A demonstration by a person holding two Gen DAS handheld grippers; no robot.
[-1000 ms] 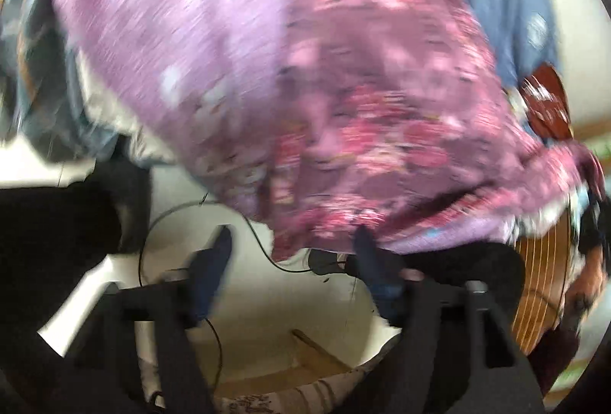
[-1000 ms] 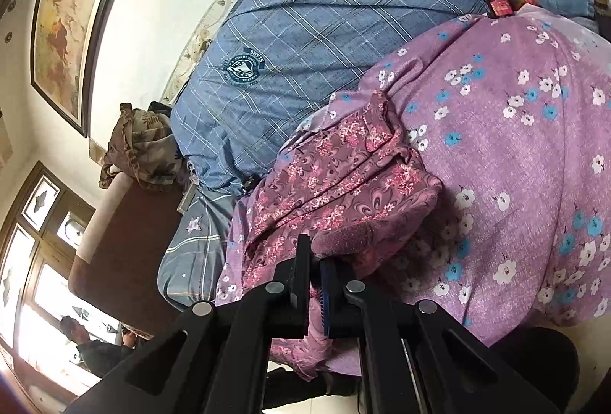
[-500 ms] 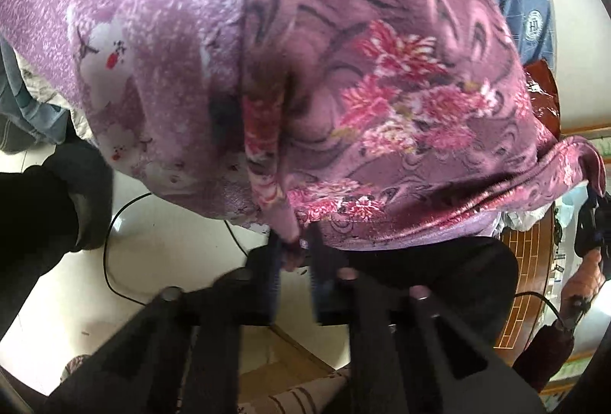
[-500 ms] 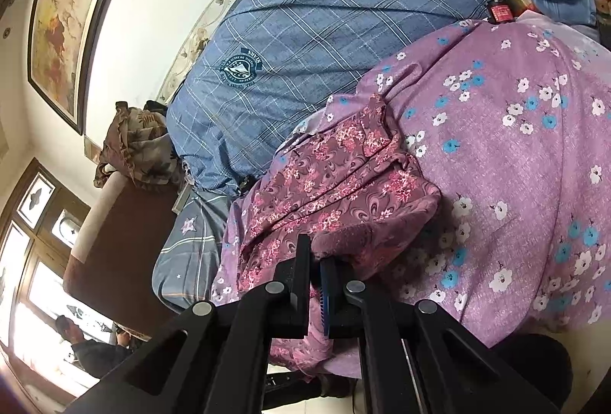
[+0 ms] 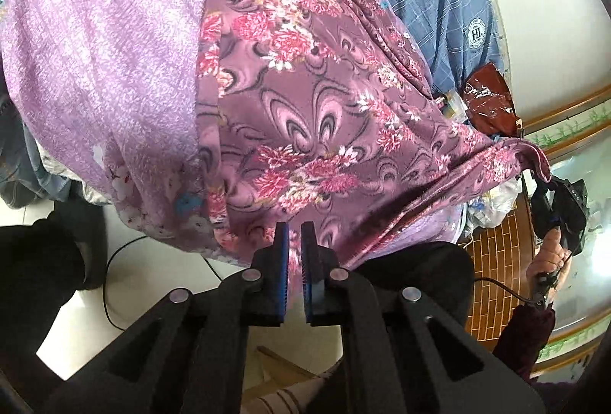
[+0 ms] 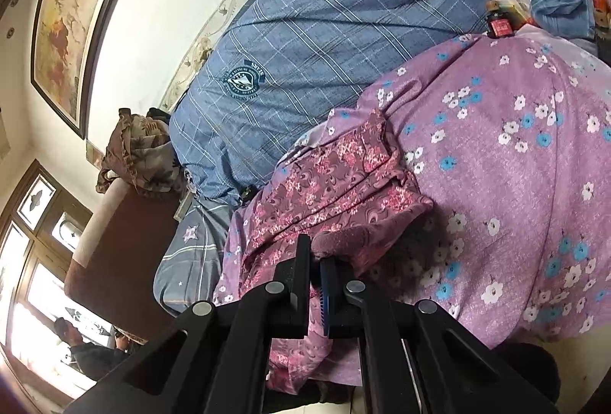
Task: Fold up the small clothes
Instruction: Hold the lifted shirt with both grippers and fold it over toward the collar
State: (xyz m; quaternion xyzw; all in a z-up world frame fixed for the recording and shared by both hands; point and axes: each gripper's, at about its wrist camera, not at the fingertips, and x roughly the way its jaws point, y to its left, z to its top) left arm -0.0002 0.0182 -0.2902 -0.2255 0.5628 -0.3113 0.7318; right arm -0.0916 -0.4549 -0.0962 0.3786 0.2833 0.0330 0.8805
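1. The maroon floral garment (image 5: 317, 116) lies on the lilac flowered blanket (image 6: 515, 162), at its edge nearest the grippers.
2. The left gripper (image 5: 293, 242) is clamped on the garment's hem.
3. The right gripper (image 6: 315, 261) is clamped on another garment edge, beside the blue checked quilt (image 6: 324, 32).

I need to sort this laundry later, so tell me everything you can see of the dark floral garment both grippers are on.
The floral garment is a thin, soft-looking mauve-brown cloth printed with pink flowers and curling scrolls. It lies rumpled and partly spread over a lilac blanket with small white and blue blossoms, near the bed's edge. The left gripper is shut on its near hem, and the right gripper is shut on another bunched edge, pulling a fold up. Its exact type cannot be told.
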